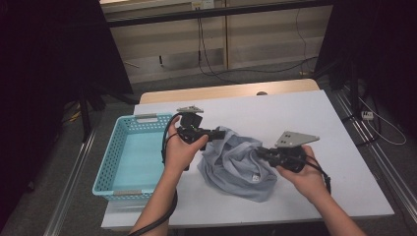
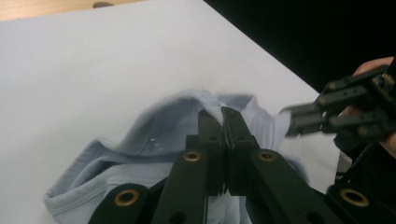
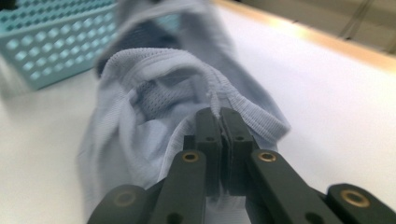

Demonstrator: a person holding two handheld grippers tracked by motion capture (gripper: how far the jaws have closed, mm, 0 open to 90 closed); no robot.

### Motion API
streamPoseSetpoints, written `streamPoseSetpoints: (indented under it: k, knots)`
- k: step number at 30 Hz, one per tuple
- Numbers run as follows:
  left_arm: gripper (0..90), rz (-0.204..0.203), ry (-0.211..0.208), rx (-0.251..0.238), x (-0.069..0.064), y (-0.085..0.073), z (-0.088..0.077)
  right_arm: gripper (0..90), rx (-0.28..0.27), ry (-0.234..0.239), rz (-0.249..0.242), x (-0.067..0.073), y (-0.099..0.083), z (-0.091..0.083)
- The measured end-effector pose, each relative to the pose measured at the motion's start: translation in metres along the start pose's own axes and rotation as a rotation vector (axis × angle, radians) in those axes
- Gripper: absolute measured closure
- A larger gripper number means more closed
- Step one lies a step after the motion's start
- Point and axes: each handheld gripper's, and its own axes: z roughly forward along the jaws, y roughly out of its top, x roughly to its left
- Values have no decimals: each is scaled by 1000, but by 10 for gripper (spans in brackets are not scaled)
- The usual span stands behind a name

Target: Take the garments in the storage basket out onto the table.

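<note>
Both grippers have their fingers clamped on the shirt (image 1: 236,164) just right of the basket (image 1: 129,155), left gripper (image 1: 216,133) pinching its far-left hem, right gripper (image 1: 259,153) its right edge, so it's stretched between them.

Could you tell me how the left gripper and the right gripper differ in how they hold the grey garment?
The left gripper pinches the grey garment at its far edge, beside the blue basket; the right gripper pinches its opposite side, nearer the person. The left gripper reaches rightward, the right gripper leftward. Both are shut on a ribbed hem.
</note>
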Motion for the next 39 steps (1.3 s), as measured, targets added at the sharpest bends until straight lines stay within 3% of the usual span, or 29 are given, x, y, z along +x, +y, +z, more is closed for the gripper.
streamPoseSetpoints:
  k: [7,15,27,39]
  knots:
    - [885,-1,3,-31,2,10,-14,882,-61,-107,27,-29,17,-26]
    - [885,1,10,-38,3,20,-23,886,-96,-180,49,-47,26,-31]
    - [885,-11,24,-41,6,27,-26,886,-136,-200,71,-60,33,-33]
    - [886,-19,36,-80,6,38,-31,887,-178,-202,66,-71,49,-34]
